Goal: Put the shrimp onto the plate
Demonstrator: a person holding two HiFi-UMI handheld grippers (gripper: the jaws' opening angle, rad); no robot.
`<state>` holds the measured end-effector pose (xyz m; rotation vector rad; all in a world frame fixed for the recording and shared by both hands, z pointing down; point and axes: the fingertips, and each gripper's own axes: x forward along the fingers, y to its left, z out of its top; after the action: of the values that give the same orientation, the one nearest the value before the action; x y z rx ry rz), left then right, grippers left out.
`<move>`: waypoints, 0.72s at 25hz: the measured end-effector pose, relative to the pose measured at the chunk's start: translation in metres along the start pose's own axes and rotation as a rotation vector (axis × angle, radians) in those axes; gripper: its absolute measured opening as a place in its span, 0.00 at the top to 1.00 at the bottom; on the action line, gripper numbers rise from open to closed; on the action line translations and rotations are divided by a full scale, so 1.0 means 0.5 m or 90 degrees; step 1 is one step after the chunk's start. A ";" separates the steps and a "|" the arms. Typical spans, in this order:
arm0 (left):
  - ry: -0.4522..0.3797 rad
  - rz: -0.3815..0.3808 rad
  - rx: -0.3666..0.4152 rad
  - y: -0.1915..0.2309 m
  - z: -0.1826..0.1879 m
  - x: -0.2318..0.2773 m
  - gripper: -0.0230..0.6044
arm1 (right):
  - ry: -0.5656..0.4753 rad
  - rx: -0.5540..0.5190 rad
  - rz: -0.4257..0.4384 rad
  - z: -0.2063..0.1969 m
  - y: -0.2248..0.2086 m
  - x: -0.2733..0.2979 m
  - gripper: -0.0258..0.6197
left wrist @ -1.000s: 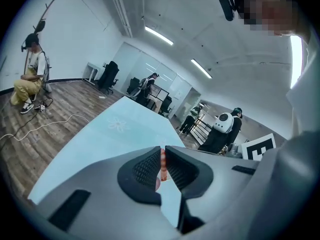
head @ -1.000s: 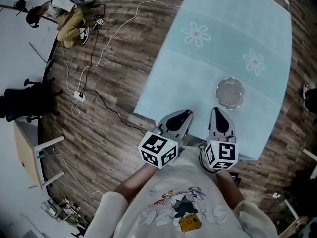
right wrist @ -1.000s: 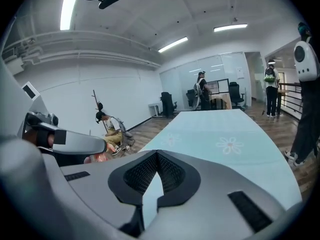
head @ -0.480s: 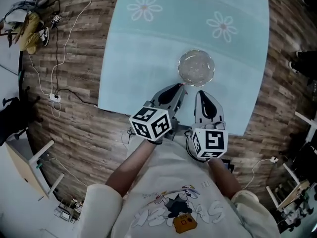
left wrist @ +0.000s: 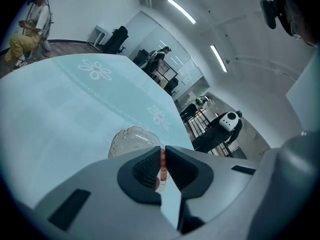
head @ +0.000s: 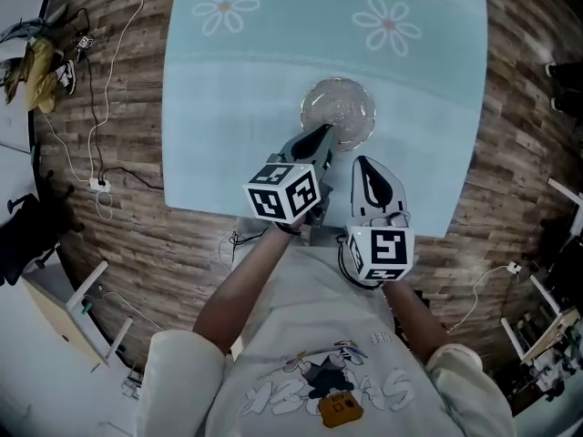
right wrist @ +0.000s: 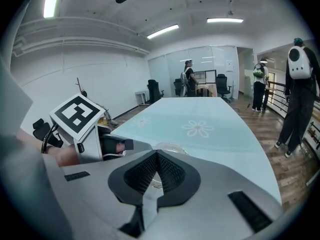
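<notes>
Your left gripper (head: pixel 325 133) is clamped on the shrimp (left wrist: pixel 161 165). The left gripper view shows a thin red-and-white strip pinched between the two ribbed pads, with both jaws pressed against it. The shrimp is therefore in the gripper and is not lying on the plate (head: pixel 351 98).

The plate is clear glass and sits on the pale blue tablecloth (head: pixel 228 80), towards its near edge. In the head view, the left gripper's tips meet the plate's near rim (contact with the glass cannot be confirmed). In the left gripper view, the plate lies just beyond the jaw tips.

Your right gripper (head: pixel 363 164) is beside the left one, to its right and slightly nearer to you, just short of the plate. Its jaws (right wrist: pixel 156 155) are closed together with nothing between them. Part of the plate shows just past its tips.
</notes>
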<state>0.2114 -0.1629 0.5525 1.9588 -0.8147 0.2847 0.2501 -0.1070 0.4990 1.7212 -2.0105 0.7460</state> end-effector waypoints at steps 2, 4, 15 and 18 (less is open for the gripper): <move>-0.001 0.004 0.014 0.002 0.006 0.028 0.91 | 0.004 0.008 -0.001 -0.006 -0.013 0.007 0.93; 0.000 0.005 0.029 0.001 0.009 0.055 0.91 | 0.009 0.013 0.002 -0.014 -0.025 0.014 0.93; 0.046 0.042 0.076 0.011 -0.022 0.137 0.91 | 0.038 0.032 0.021 -0.049 -0.066 0.047 0.93; 0.054 0.048 0.069 0.013 -0.029 0.148 0.91 | 0.042 0.039 0.020 -0.055 -0.075 0.045 0.93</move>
<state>0.2648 -0.1839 0.6020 2.0046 -0.8334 0.4627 0.2817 -0.1112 0.5398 1.6791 -1.9933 0.8715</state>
